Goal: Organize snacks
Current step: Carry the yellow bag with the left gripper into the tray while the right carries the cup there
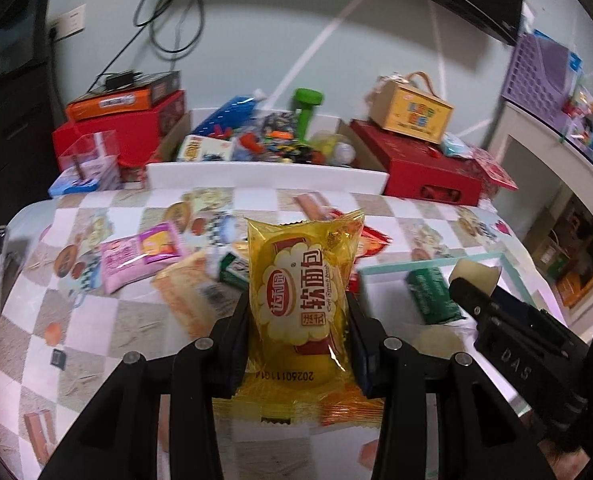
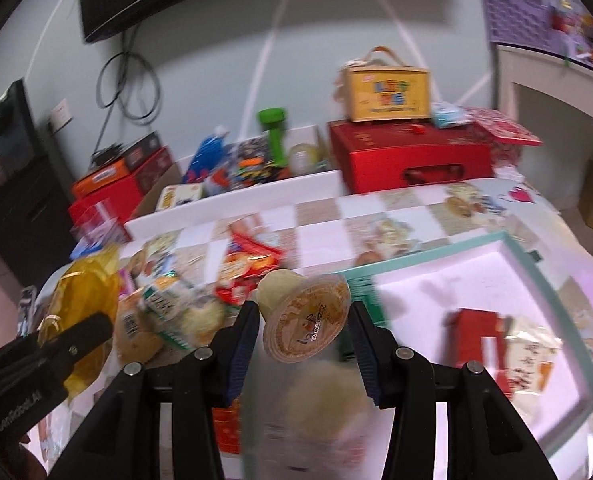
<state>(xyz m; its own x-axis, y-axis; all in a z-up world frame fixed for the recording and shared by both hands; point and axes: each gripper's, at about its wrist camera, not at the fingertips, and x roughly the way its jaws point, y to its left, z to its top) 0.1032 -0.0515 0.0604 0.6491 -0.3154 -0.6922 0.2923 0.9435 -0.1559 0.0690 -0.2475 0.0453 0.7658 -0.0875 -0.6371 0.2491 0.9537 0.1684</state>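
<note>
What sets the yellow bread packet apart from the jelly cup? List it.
1. The yellow bread packet is a flat, soft plastic wrapper; the jelly cup is a small rigid round tub.
2. The packet stands upright between its tool's pads with its print running sideways; the cup is tilted, its foil lid facing the camera.
3. The packet sits in the left tool, the cup in the right tool.
Shared: both are clamped and held above the table.

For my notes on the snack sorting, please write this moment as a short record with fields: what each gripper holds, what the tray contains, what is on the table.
left gripper: shut on yellow bread pack, held above the table
right gripper: shut on jelly cup, tilted
tray: teal rim; holds a green pack and a red pack
table: pink pack and other loose snacks
behind table: red box
</note>
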